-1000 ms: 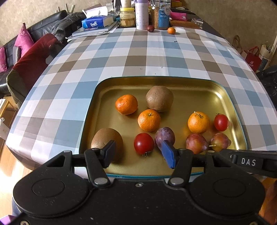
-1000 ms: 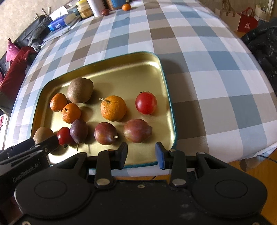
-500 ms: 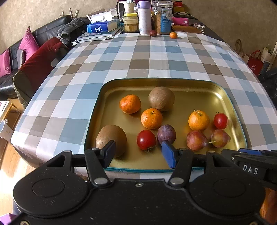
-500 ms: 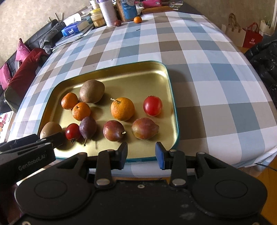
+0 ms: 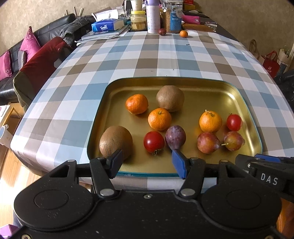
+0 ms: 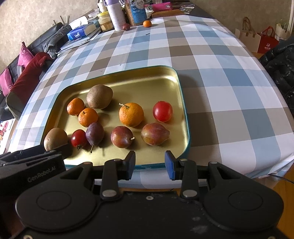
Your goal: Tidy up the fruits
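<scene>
Change since a second ago: both my tongs have drawn back from the tray, so more of the checked tablecloth point(image 5: 77, 103) and the far clutter shows; no fruit has shifted.
Left tongs point(image 5: 146, 161): jaws apart, nothing between them, poised over the near rim of the tray; the near kiwi sits just beyond the left finger.
Right tongs point(image 6: 149, 162): jaws apart and empty, over the near rim towards the tray's right end.
Shallow gold metal tray with teal rim point(image 5: 202, 86): lies on the tablecloth at the near edge of the table and holds all ten fruits listed below.
Brown fuzzy kiwis: one at the near left corner point(image 5: 115, 141), one far of centre point(image 5: 170, 98).
Orange mandarins: one left of the far kiwi point(image 5: 136, 103), one just near it point(image 5: 159, 119), one with a stub of stem towards the right point(image 5: 210, 121).
Red round tomatoes: one near, between the near kiwi and the dark plum point(image 5: 154, 142); one at the far right point(image 5: 234, 122).
Plums: a dark purple one touching the near tomato point(image 5: 175, 137); two reddish ones side by side at the near right point(image 5: 207, 142) point(image 5: 233, 140).
Far end of table: small mandarin point(image 5: 183, 34) and dark round fruit point(image 5: 162, 31) lie loose beside a white bottle point(image 5: 152, 16) and jars.
</scene>
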{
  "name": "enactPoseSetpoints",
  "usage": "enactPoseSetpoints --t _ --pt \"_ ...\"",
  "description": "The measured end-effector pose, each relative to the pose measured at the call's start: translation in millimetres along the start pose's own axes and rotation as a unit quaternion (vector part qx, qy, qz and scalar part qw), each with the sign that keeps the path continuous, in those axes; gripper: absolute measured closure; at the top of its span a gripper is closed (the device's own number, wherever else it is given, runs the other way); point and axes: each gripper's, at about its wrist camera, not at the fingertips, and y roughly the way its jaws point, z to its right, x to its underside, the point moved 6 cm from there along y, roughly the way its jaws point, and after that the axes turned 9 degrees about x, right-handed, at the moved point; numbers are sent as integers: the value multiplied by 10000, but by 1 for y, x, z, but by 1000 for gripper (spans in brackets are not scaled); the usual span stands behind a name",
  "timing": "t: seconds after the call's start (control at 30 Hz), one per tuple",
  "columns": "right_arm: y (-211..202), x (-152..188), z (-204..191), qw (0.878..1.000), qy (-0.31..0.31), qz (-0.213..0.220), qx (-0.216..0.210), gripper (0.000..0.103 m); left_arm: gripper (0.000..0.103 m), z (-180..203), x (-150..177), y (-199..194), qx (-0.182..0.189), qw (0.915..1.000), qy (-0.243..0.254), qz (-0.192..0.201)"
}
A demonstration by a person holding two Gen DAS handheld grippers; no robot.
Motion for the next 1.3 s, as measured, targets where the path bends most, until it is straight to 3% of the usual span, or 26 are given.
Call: enactPoseSetpoints --t 0.67,1.3 --pt "-9 12 3 10000 -13 75 -25 65 40 5 13 -3 -15 10000 90 4" --pt "-28 22 0 9996 -90 271 -89 65 40 5 23 -23 -89 9995 101 291"
